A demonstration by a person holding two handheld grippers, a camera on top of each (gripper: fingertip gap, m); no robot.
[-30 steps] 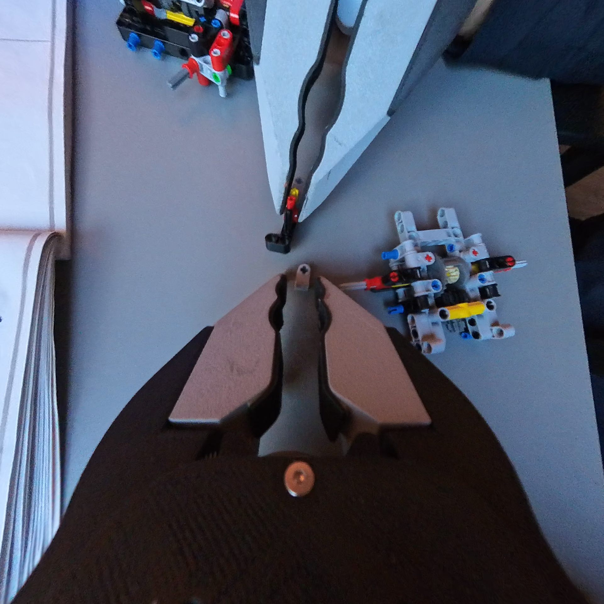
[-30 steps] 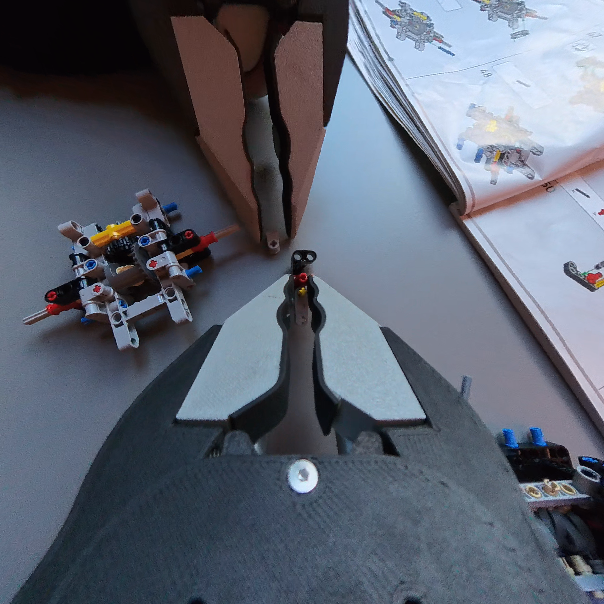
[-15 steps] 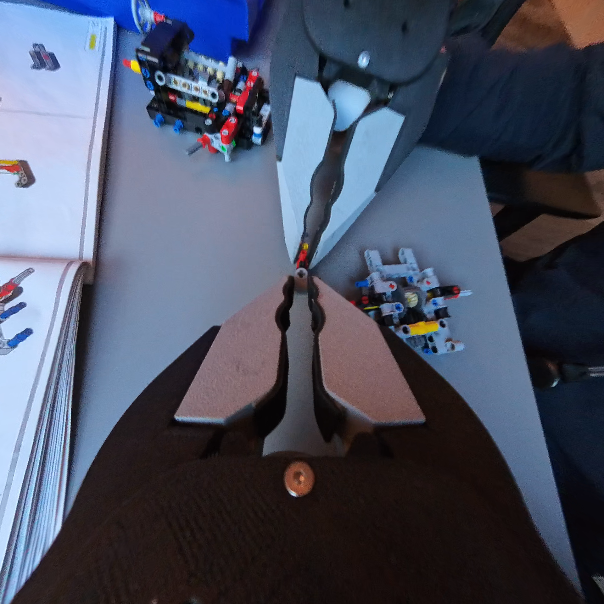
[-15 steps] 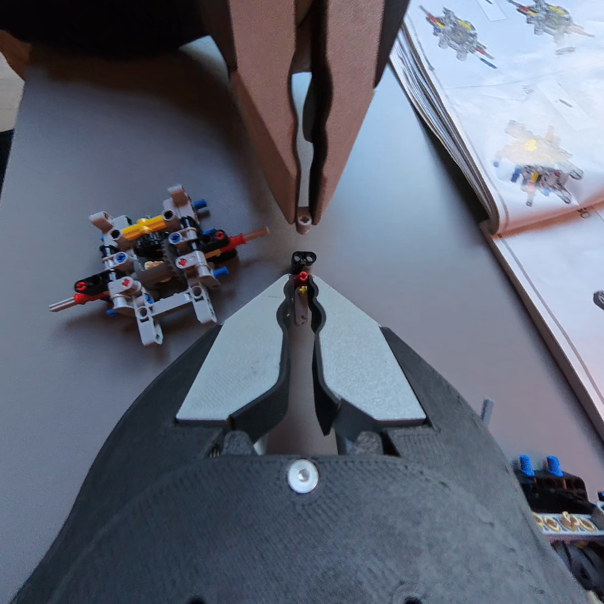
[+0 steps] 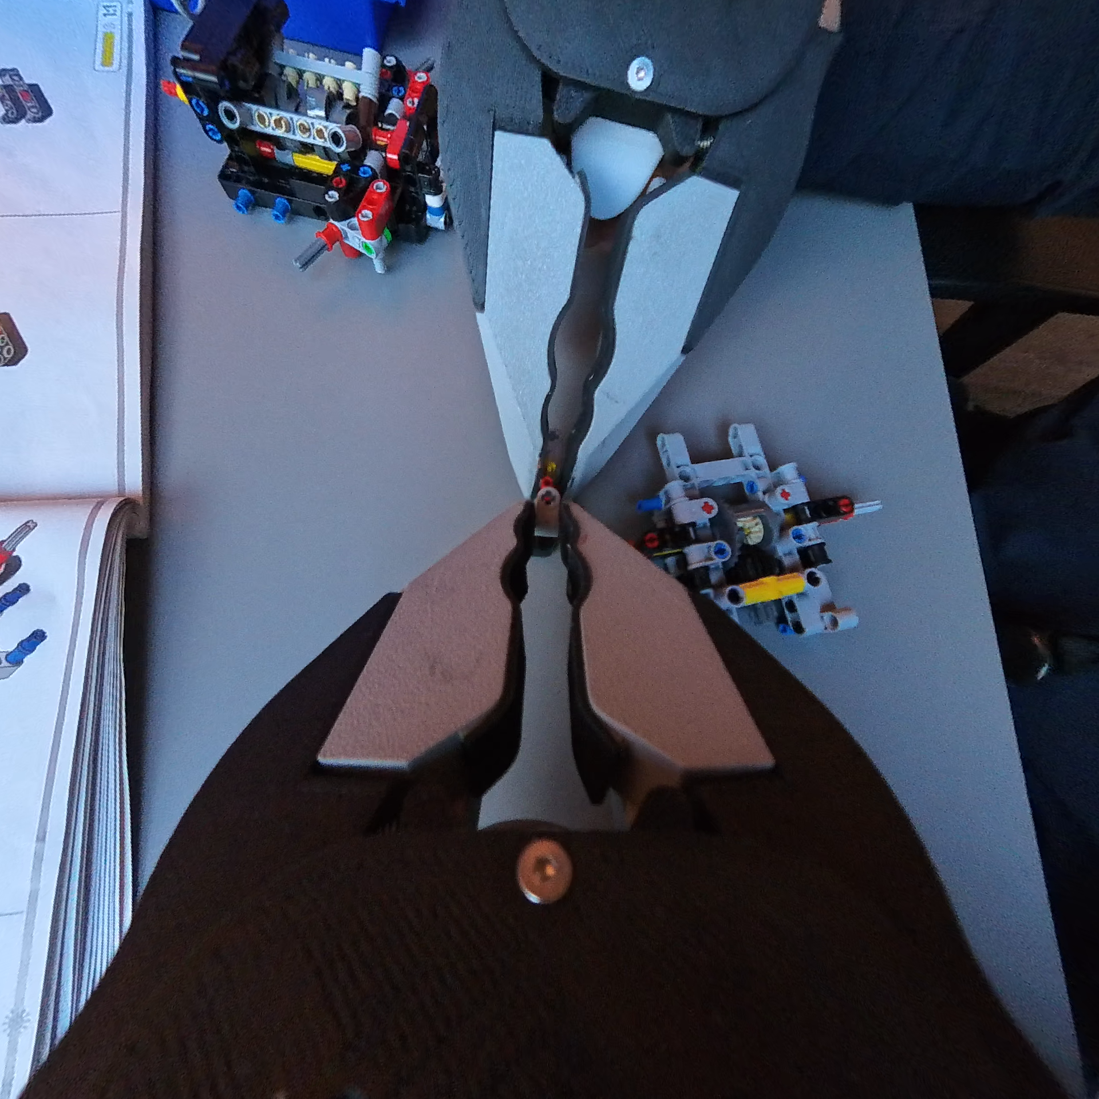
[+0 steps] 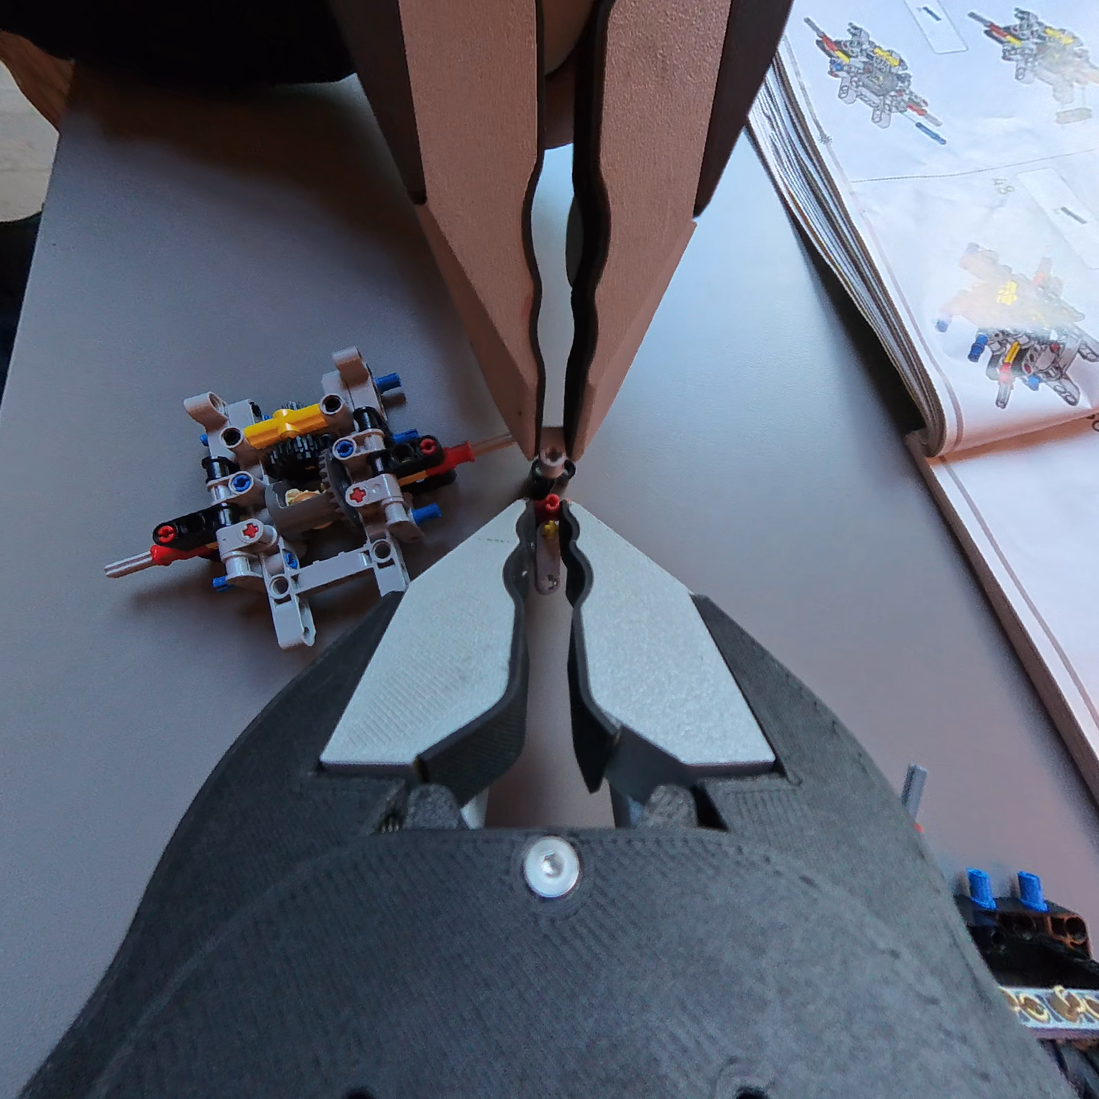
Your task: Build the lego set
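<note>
Across grey table (image 5: 333,416), largest first: open instruction booklet (image 5: 65,357) far left; big black brick build (image 5: 309,137) far; grey gear module (image 5: 755,535) right. Mid-table, raised: left gripper (image 5: 547,514) clenched on small grey connector (image 5: 548,505), pads pressing both sides. Right gripper (image 6: 544,523) clenched on slim grey-and-black lever piece (image 6: 547,559) with red and yellow pins. Two held parts tip to tip, touching or nearly. Judged light, rigid, smooth plastic; slip-prone, not fragile. Best held on flat sides, well back from mating end.
</note>
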